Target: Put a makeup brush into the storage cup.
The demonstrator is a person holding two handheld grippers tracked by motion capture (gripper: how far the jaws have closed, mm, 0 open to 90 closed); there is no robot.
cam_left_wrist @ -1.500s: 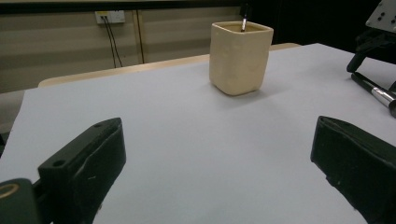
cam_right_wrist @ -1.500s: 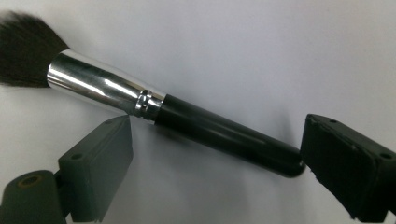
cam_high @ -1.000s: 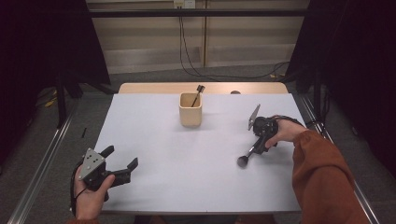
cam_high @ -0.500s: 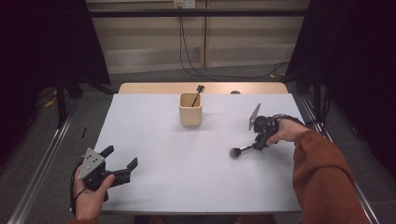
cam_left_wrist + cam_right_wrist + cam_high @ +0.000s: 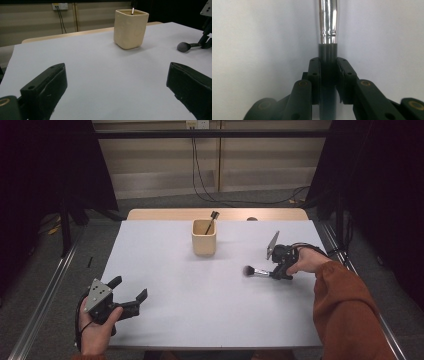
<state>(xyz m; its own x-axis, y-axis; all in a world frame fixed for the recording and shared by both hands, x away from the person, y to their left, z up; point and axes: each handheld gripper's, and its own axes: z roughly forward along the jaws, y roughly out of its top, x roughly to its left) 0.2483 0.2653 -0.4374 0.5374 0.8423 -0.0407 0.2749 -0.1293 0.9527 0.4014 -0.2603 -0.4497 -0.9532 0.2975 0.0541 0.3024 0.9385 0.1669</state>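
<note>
My right gripper [image 5: 328, 72] has just been closing, and its fingers [image 5: 315, 75] now clamp the dark handle of the makeup brush [image 5: 257, 271] just below the silver ferrule, while my left gripper [image 5: 129, 294] rests at 7 o'clock on the counter [image 5: 200, 320] with its fingers spread wide and nothing between them. The brush lies at about 3 o'clock on the counter, bristle head pointing toward 9 o'clock, with the beige cup [image 5: 204, 237] and the second brush [image 5: 212, 220] standing in it at 12 o'clock. I judge the brush light and rigid with a smooth, possibly slippery handle and soft bristles, so the grip belongs on the handle, never on the head.
</note>
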